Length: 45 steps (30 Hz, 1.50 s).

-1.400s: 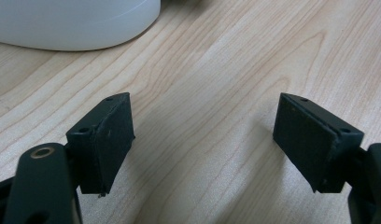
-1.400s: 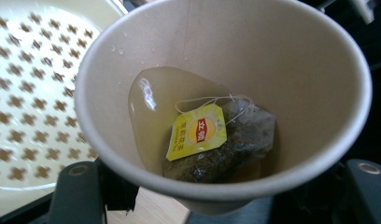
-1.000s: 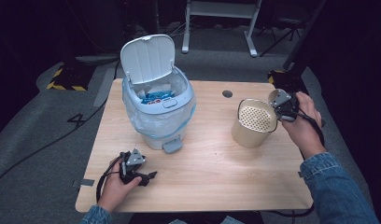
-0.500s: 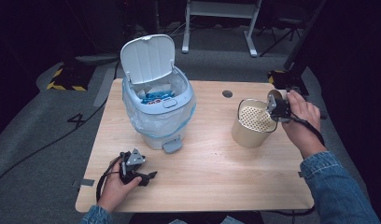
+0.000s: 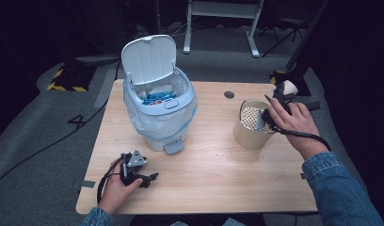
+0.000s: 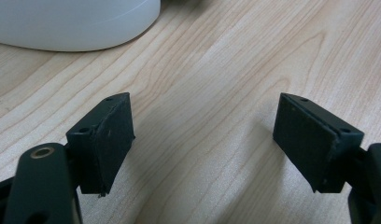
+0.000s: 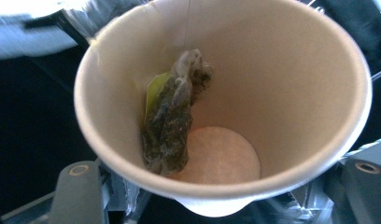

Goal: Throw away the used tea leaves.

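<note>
Right gripper (image 5: 279, 96) clamps a paper cup (image 7: 226, 107) containing a tea bag (image 7: 172, 121); left gripper (image 6: 202, 144) rests with jaws apart on the table (image 6: 216, 70).

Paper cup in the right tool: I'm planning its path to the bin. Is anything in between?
Yes: the beige canister stands close beside the paper cup, on the side toward the bin. Beyond it lies bare table, and the lid of the bin stands open.

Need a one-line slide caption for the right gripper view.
Right tool grips a paper cup holding a used tea bag stuck to its inner wall.
</note>
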Each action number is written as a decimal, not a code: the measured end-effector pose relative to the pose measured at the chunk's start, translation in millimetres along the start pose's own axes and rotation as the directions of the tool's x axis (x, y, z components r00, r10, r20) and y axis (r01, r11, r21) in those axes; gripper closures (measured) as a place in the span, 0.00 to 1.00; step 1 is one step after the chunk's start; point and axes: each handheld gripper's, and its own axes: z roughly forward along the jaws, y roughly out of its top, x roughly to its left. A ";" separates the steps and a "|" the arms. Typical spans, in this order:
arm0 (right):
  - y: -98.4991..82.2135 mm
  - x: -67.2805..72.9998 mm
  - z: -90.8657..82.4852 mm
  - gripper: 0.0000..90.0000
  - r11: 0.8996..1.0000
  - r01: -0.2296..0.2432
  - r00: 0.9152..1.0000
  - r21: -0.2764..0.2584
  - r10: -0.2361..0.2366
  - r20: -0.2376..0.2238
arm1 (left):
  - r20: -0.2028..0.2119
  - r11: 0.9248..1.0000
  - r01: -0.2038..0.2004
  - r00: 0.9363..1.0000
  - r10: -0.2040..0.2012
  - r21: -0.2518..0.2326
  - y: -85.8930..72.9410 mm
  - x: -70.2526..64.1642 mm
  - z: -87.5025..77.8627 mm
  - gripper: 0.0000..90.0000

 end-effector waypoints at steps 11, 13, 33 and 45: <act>12.1 -0.7 -4.2 0.35 0.978 0.198 0.972 0.066 -0.205 0.116 | 0.000 1.000 -0.001 1.000 0.001 0.001 0.0 0.1 0.0 0.23; 13.5 -1.2 -5.9 0.35 0.971 0.227 0.963 0.073 -0.235 0.132 | 0.000 1.000 0.000 1.000 0.000 0.000 0.0 0.0 0.0 0.23; 15.1 -1.4 -12.2 0.35 0.930 0.351 0.909 0.108 -0.366 0.197 | 0.000 1.000 0.000 1.000 0.000 0.000 0.0 0.0 0.0 0.23; 11.4 -10.5 -12.1 0.35 0.944 0.316 0.926 0.095 -0.328 0.188 | 0.000 1.000 0.000 1.000 0.000 0.000 0.0 0.0 0.0 0.23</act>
